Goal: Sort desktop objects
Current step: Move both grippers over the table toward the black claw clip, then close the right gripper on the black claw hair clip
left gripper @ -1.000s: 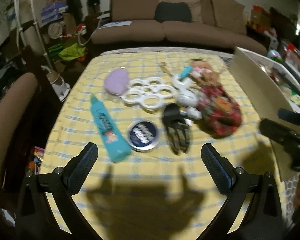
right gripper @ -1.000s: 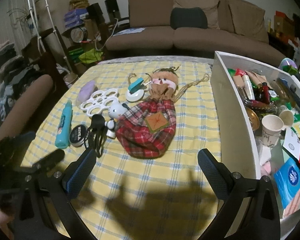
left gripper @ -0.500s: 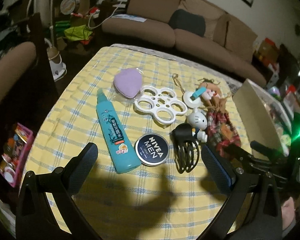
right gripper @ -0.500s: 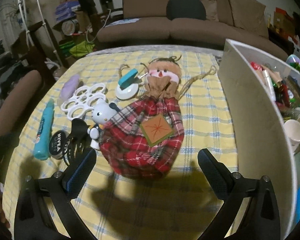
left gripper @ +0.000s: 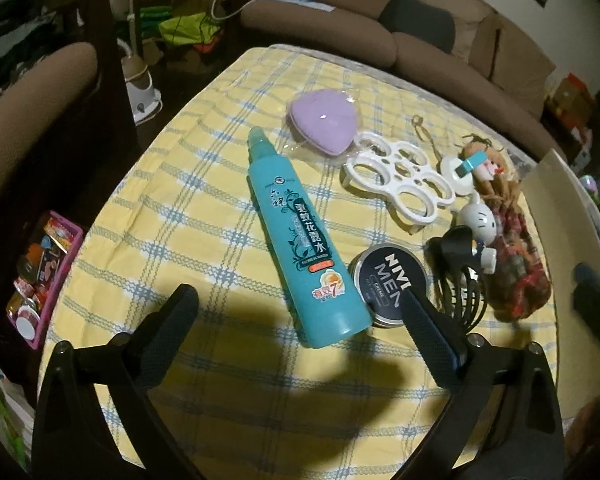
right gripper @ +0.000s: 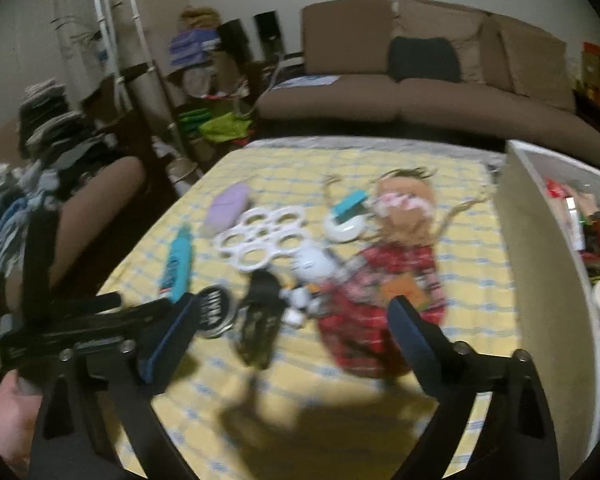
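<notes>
The left gripper [left gripper: 296, 320] is spread wide at frame bottom, the teal bottle [left gripper: 300, 240] between its tips. The right gripper [right gripper: 288, 332] is closing, nothing pinched yet.

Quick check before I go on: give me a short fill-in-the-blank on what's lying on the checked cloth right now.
1. The teal bottle lies flat, its base beside the round ____ tin.
2. The purple pouch lies next to the white ____ with round holes.
3. The left gripper is ____ and holds nothing.

Missing words: Nivea; tray; open
</notes>
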`<state>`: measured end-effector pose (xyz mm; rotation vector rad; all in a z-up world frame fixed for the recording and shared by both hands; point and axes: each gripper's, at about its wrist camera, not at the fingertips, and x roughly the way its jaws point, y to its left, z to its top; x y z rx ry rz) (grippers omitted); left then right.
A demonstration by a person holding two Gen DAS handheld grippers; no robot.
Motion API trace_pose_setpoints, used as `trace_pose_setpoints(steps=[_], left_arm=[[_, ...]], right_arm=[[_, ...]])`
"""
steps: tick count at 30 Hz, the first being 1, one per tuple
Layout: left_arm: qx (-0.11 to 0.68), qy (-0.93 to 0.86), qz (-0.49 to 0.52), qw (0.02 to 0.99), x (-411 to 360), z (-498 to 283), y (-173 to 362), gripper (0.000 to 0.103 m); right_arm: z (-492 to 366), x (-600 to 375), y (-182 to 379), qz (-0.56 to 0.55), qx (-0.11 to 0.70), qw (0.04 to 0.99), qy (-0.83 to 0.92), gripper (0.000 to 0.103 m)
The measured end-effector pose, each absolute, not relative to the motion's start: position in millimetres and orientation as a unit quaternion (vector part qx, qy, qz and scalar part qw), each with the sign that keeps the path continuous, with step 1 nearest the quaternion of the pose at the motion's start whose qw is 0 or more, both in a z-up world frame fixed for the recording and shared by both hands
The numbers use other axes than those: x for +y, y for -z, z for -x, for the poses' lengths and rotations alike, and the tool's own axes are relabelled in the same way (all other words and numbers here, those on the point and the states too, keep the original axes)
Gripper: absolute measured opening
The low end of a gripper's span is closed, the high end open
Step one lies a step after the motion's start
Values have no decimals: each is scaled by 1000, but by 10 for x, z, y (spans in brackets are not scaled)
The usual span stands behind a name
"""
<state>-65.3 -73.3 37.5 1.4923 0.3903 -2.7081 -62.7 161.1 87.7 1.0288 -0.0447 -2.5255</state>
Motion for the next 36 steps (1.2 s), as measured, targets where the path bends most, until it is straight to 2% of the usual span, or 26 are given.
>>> trace_pose_setpoints(steps=[2, 4, 12, 13, 15, 23, 26, 30, 34, 36], left_arm=[[128, 869, -477, 16, -749, 627, -371, 98], [127, 871, -475, 21, -760, 614, -372, 98], [140, 865, -481, 17, -781, 691, -327, 98], [141, 865, -481, 18, -782, 694, -334, 98], [146, 866, -477, 18, -786, 697, -365, 98], [177, 873, -454, -36, -657, 700, -519, 99], [251, 846, -455, -118, -593, 730, -492, 99], [327, 805, -462, -178, -489, 774, -401, 99], [318, 802, -474, -178, -393, 799, -414, 99], [337, 794, -468, -194, -408, 797, -445, 99]], right_arm=[[645, 1473, -778, -388, -17, 222, 894, 72], [680, 1332, -630, -408, -13, 224, 885, 64], [865, 1131, -207, -443, -17, 207, 872, 62], [881, 1108, -174, -444, -12, 204, 872, 60], [902, 1056, -112, -446, 3, 201, 872, 40], [842, 1243, -210, -439, -15, 223, 870, 38], [755, 1335, -311, -431, -17, 234, 871, 38], [676, 1429, -354, -434, -30, 249, 865, 37], [632, 1551, -319, -443, -61, 248, 859, 37], [628, 1600, -329, -444, -82, 250, 856, 37]])
